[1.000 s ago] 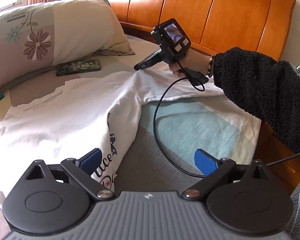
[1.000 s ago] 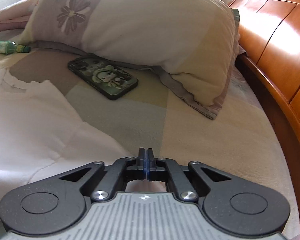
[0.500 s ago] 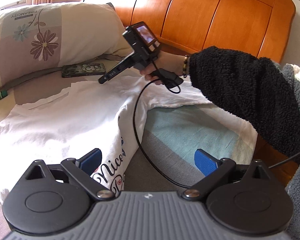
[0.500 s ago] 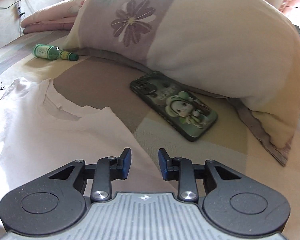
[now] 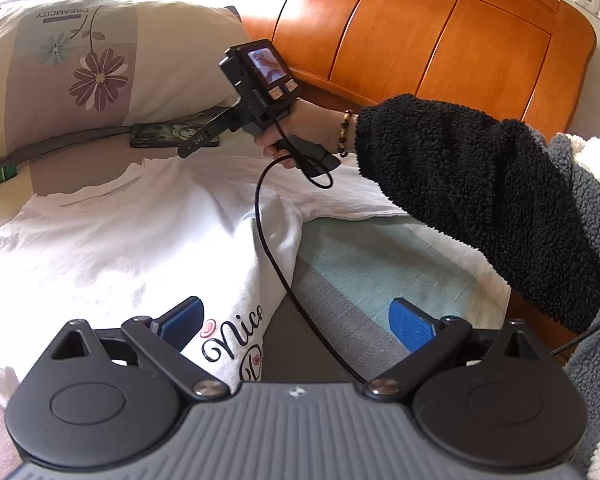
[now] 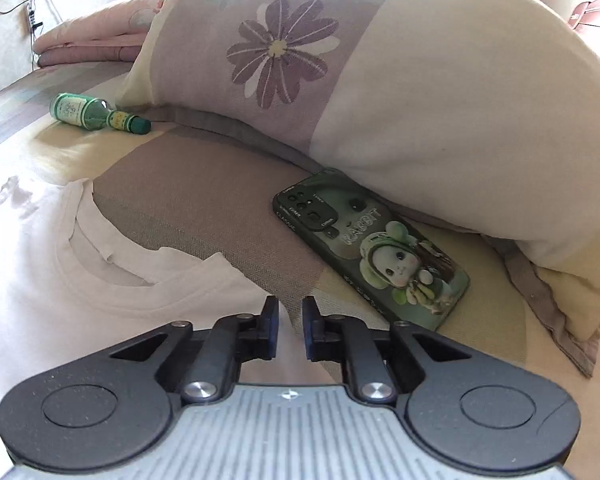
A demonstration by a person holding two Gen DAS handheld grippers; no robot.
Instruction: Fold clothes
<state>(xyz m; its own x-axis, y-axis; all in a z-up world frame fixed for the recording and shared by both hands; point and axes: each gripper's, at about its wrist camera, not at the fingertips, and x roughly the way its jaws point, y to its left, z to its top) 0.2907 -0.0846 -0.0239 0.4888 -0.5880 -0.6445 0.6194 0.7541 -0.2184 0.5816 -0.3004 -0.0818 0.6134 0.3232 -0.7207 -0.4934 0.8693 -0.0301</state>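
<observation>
With the white printed cotton T-shirt [image 5: 140,240] spread flat on the bed, the left tool [image 5: 296,320] held wide open and the right tool [image 6: 290,326] slightly parted and empty above its shoulder, the dangling black cable [image 5: 268,248] could be snagged in a fold.

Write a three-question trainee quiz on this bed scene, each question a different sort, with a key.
1. True or false: the right tool is clamped on the white printed T-shirt.
2. Multiple choice: the green cartoon-rabbit phone case lies (A) partly tucked under the flowered cream pillow, (B) on the T-shirt, (C) beside the small green glass bottle.
3. Fill in: the left tool has its blue pads spread ____.

Key: 1 false, a narrow gap shows and nothing is held; 2 A; 3 wide.
</observation>
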